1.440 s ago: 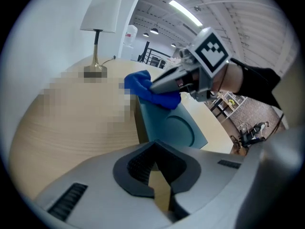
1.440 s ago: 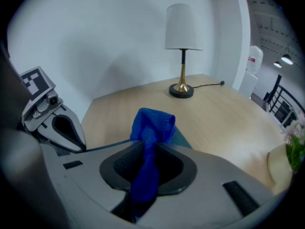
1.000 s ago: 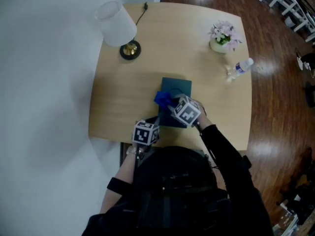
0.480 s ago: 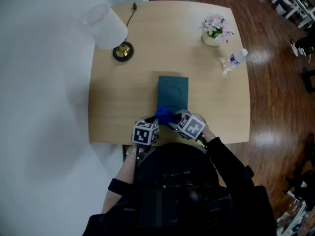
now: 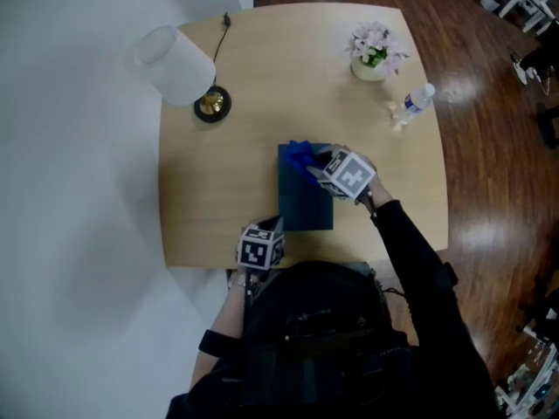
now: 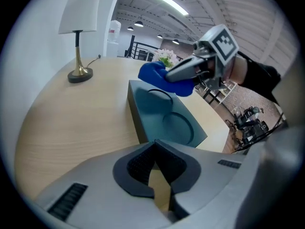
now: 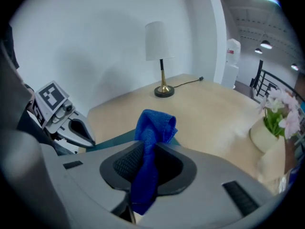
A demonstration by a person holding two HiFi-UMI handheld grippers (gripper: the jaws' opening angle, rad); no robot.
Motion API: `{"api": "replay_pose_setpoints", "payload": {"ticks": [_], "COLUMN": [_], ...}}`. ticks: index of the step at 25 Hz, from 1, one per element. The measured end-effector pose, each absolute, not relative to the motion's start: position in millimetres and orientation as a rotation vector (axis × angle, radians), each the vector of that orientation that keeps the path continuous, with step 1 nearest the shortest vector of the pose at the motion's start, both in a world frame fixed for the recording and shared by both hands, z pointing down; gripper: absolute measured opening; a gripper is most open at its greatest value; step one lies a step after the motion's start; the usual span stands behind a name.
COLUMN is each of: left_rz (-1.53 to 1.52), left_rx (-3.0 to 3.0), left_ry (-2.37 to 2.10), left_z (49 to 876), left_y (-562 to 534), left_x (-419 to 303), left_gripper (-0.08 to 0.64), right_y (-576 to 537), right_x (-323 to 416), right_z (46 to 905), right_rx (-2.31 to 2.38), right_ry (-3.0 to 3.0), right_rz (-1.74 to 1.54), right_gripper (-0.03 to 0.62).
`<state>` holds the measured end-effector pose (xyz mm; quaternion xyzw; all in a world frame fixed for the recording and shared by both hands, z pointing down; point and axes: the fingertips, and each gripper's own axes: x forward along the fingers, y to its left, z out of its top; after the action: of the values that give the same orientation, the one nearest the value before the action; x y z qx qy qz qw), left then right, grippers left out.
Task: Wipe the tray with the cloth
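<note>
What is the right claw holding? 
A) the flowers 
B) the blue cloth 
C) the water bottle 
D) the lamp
B: in the right gripper view the right claw is closed on the blue cloth, which bunches up out of its tips.

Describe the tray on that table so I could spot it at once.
Start at the pale wooden table and look to the middle of its near half. The tray is the flat, dark teal rectangle there, with a bright blue cloth over its far end. The lamp, flowers and bottle are pale and sit farther off.
</note>
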<state>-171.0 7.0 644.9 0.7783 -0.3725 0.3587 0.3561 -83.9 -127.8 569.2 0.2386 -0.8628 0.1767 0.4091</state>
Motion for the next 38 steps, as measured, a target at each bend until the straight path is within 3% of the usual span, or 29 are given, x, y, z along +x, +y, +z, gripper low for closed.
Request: {"api": "replay_pose_setpoints", "payload": {"ticks": [10, 29, 38], "left_rz": [0.947, 0.954, 0.915], "left_rx": [1.997, 2.024, 2.046], "left_ry": [-0.958, -0.958, -0.92], "left_z": [642, 647, 644], "left_y": [2, 6, 8], "left_x": [-169, -173, -164], "left_gripper": [0.009, 0.009, 0.009], "right_y": [-151, 34, -50], "right_x": [-78, -115, -87], "right_z": [617, 611, 577], "right_rx": [0.542, 0.339, 0.584], "right_ry": [-2.048, -2.142, -2.185], "right_rz": [0.457, 0.579, 0.493], "right_gripper": [0.081, 0.081, 0.081]}}
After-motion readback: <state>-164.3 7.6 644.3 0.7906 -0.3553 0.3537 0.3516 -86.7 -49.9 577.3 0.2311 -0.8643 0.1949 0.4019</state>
